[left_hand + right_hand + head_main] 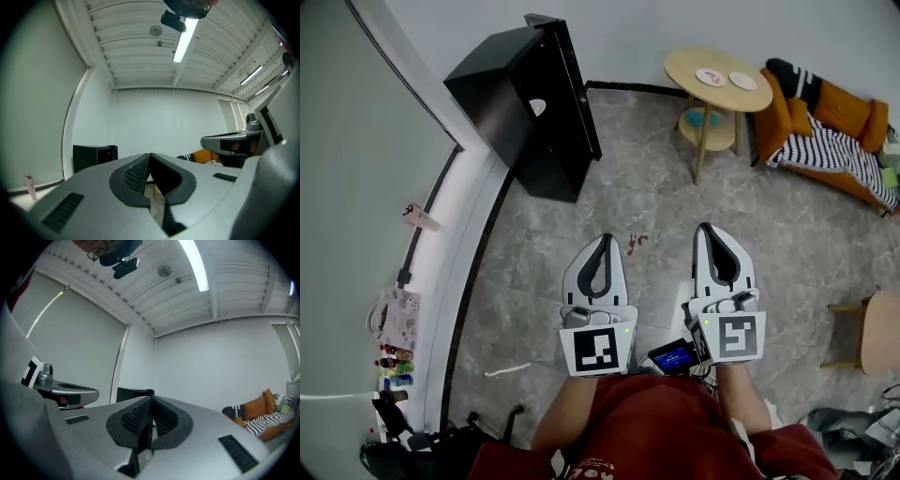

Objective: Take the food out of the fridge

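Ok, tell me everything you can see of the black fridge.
The fridge is a plain black box with flat faces that look smooth and slightly glossy. A small pale round mark shows on one face. Its door looks shut. It stands upright on the grey marbled floor, in the corner by the white wall; whether it touches the wall I cannot tell. Nothing else touches it, and nothing sits on top.

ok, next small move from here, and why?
Probably step closer to the black fridge, angling left. It stands well ahead across the floor, out of reach. The left gripper and right gripper are both shut and empty, pointing level. Opening the jaws can wait until the fridge is near.
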`<state>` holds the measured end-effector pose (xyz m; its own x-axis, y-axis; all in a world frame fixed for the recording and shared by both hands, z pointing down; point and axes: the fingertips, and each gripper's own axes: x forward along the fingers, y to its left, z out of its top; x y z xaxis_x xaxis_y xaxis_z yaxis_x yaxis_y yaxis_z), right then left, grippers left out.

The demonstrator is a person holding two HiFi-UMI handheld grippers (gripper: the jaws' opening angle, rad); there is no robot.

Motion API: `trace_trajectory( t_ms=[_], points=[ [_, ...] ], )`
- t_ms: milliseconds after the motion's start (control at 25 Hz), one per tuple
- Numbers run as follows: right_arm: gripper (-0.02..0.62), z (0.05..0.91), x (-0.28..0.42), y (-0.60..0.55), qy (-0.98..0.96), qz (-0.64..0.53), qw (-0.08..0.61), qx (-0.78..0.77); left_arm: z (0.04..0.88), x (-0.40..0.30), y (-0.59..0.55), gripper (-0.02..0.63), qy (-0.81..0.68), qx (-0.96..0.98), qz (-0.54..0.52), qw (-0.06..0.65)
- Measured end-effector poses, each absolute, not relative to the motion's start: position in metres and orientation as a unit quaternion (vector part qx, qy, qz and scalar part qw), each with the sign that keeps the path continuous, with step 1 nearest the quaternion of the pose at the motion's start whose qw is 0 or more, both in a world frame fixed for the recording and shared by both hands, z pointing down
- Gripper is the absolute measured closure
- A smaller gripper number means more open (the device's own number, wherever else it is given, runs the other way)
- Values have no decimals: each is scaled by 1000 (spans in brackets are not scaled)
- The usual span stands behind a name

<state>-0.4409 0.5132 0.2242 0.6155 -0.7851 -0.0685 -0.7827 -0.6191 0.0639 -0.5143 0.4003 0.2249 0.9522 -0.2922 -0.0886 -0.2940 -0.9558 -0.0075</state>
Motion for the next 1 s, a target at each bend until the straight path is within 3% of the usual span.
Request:
trace_trajectory(
  t_ms=[1000],
  points=[
    [572, 207, -303, 351, -389, -44, 19, 920, 222, -377, 222, 594, 125, -991, 54, -12]
  ],
)
